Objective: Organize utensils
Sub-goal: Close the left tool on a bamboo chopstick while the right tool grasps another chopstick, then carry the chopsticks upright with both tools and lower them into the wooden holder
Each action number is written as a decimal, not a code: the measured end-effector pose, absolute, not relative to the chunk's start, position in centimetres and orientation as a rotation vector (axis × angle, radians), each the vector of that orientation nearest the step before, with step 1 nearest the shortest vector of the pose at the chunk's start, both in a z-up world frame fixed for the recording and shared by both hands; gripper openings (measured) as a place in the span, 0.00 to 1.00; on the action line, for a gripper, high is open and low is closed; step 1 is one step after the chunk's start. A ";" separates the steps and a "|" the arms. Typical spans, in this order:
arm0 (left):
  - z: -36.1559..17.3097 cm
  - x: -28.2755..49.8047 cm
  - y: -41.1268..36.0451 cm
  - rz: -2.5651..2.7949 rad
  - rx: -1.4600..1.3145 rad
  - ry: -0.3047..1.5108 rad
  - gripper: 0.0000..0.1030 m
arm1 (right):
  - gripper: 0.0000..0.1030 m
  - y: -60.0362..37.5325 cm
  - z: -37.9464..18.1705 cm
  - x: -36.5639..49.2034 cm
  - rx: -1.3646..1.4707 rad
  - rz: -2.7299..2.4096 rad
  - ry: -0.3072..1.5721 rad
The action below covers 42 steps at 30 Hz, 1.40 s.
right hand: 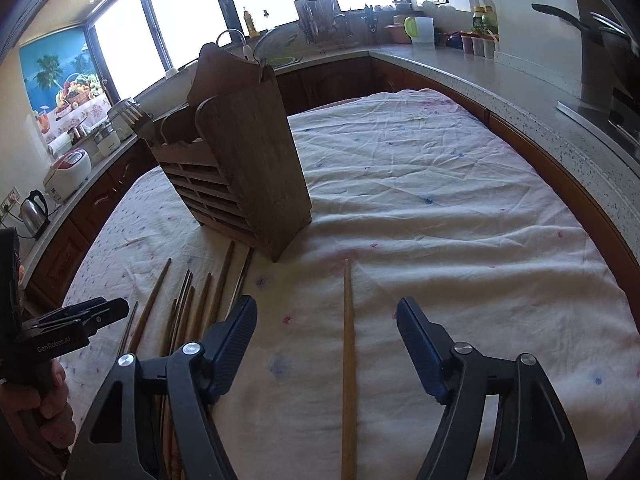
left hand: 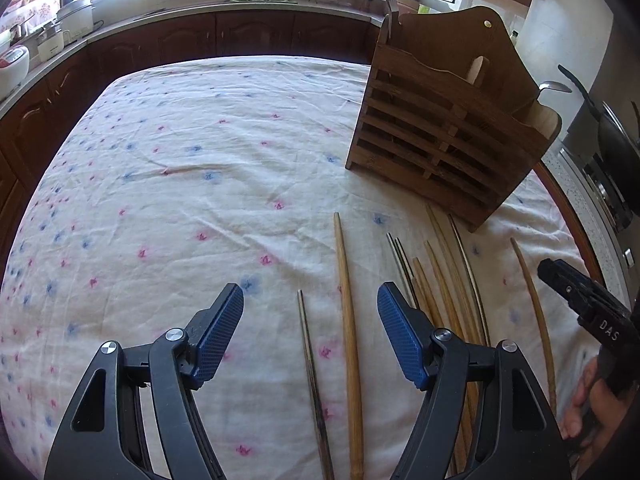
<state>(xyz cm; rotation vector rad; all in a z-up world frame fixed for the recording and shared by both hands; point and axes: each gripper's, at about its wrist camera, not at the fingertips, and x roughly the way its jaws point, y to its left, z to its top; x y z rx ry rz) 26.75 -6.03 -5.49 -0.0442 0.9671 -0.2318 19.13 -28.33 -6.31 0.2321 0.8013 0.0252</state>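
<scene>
— Chopstick (right hand: 349, 356): position?
— Lower centre of my right view, flat on the bench cloth (right hand: 440, 208), long axis running away between my right tool (right hand: 326, 344), spread wide. Left tool (left hand: 310, 332) also wide, empty.

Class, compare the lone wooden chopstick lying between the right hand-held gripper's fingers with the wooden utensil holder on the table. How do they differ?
The wooden chopstick lies flat on the tablecloth; the wooden utensil holder stands upright. The chopstick is a thin, pale, plain stick; the holder is a bulky, darker box with a slatted front. The chopstick lies alone; the holder already contains a fork. Both are wood.
</scene>
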 end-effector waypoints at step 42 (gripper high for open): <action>3.7 21.3 -3.6 -0.434 -0.192 0.793 0.04 | 0.05 -26.9 1.8 15.1 0.263 0.142 0.680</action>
